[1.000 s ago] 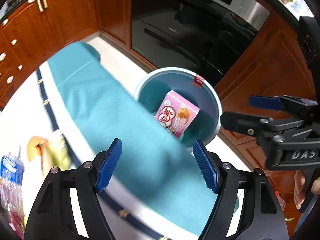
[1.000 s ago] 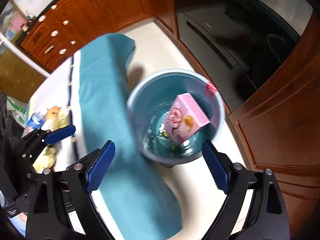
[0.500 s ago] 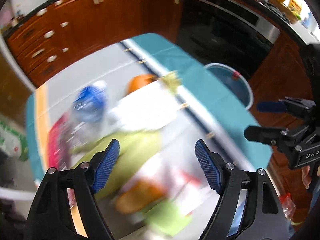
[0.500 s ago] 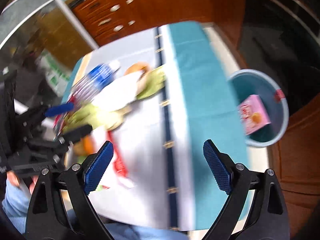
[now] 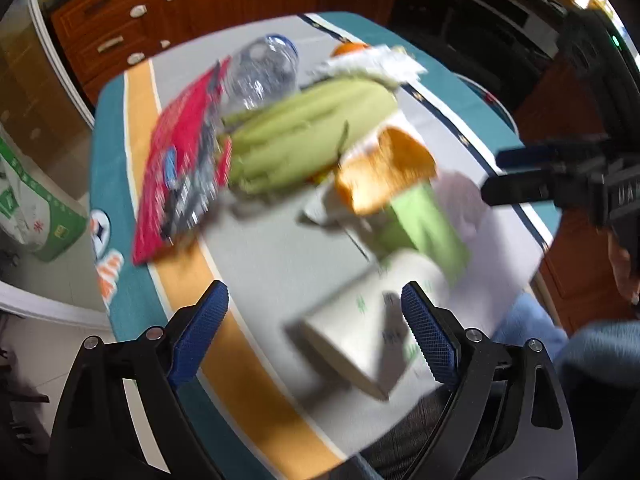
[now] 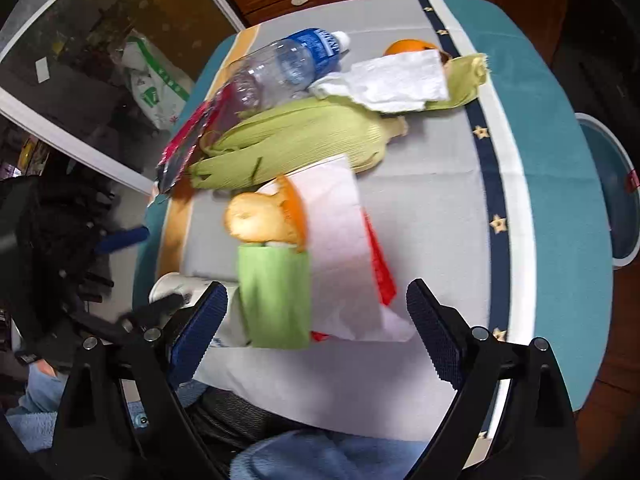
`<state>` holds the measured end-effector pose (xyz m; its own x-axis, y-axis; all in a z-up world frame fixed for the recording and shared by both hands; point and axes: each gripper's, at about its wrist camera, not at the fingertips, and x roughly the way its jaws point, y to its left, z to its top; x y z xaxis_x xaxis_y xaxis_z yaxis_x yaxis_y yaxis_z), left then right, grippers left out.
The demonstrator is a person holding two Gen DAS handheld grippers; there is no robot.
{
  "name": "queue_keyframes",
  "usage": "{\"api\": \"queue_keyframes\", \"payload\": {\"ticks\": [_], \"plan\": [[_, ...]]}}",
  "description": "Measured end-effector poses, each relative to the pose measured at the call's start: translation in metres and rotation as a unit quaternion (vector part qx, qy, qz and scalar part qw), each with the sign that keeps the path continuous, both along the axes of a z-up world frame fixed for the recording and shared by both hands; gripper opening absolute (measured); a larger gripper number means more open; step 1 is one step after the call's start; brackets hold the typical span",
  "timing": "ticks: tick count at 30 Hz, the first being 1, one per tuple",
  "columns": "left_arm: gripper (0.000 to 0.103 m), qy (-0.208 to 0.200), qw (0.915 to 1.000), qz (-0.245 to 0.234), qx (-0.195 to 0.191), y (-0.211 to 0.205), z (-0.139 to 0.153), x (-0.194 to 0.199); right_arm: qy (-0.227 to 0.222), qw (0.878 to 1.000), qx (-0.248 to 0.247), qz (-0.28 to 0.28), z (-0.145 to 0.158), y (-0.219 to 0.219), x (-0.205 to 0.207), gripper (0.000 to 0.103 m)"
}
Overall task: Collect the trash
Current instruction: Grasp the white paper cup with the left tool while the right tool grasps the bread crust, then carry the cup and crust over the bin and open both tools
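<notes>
Trash lies on the clothed table (image 6: 440, 208): a clear plastic bottle (image 6: 280, 68), a green corn husk (image 6: 292, 140), a red packet (image 5: 180, 168), a piece of orange peel (image 6: 264, 216), a green wrapper (image 6: 276, 296), white tissues (image 6: 392, 76) and a pale paper cup (image 5: 360, 332) on its side. My left gripper (image 5: 314, 296) hovers over the near edge with its jaws opening. The cup lies below and between them, untouched. My right gripper (image 6: 318, 294) hangs open above the green wrapper and a white napkin (image 6: 340, 240), gripping nothing.
The blue bin (image 6: 616, 200) stands on the floor past the table's far right edge. A whole orange (image 6: 408, 46) sits at the back of the table. Wooden cabinets (image 5: 120, 28) and a dark oven (image 5: 480, 20) line the room. A person's blue-clad knees (image 6: 320, 456) are under the near edge.
Both grippers have swung away from the blue bin with the pink box in it, across the teal cloth, to above the trash pile on the table. The left jaws stand wider.
</notes>
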<state>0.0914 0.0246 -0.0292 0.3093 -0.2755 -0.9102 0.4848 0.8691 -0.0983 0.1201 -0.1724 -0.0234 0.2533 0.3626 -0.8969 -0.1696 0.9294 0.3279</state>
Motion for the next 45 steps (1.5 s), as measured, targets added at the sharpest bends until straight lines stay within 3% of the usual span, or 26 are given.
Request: {"api": "queue_keyframes", "payload": {"ticks": [8, 19, 25, 27, 29, 36, 45], "plan": [[0.09, 0.023, 0.9993, -0.027, -0.015, -0.003, -0.021, -0.033, 0.006, 1.0, -0.011, 0.02, -0.009, 0.028, -0.008, 0.088], [0.095, 0.006, 0.9997, -0.023, 0.007, -0.029, -0.044, -0.013, -0.013, 0.999, -0.04, 0.013, -0.006, 0.037, 0.013, 0.087], [0.095, -0.002, 0.9995, -0.03, -0.006, -0.034, -0.05, -0.003, -0.012, 0.998, -0.054, 0.007, -0.018, 0.042, 0.046, 0.047], [0.094, -0.015, 0.9993, -0.026, -0.021, -0.034, -0.046, -0.004, -0.004, 0.999, -0.054, 0.006, -0.025, 0.043, 0.052, 0.028], [0.086, -0.019, 0.9987, -0.028, -0.037, -0.033, -0.044, 0.001, 0.002, 0.999, -0.054, 0.009, -0.032, 0.044, 0.054, 0.019], [0.071, -0.046, 0.9979, -0.015, -0.045, -0.027, -0.02, -0.008, -0.021, 0.998, -0.056, 0.014, -0.023, 0.045, 0.05, 0.007], [0.063, -0.061, 0.9951, 0.024, -0.074, -0.004, 0.022, 0.0, -0.055, 0.998, -0.031, 0.0, 0.007, 0.032, 0.047, 0.005]]}}
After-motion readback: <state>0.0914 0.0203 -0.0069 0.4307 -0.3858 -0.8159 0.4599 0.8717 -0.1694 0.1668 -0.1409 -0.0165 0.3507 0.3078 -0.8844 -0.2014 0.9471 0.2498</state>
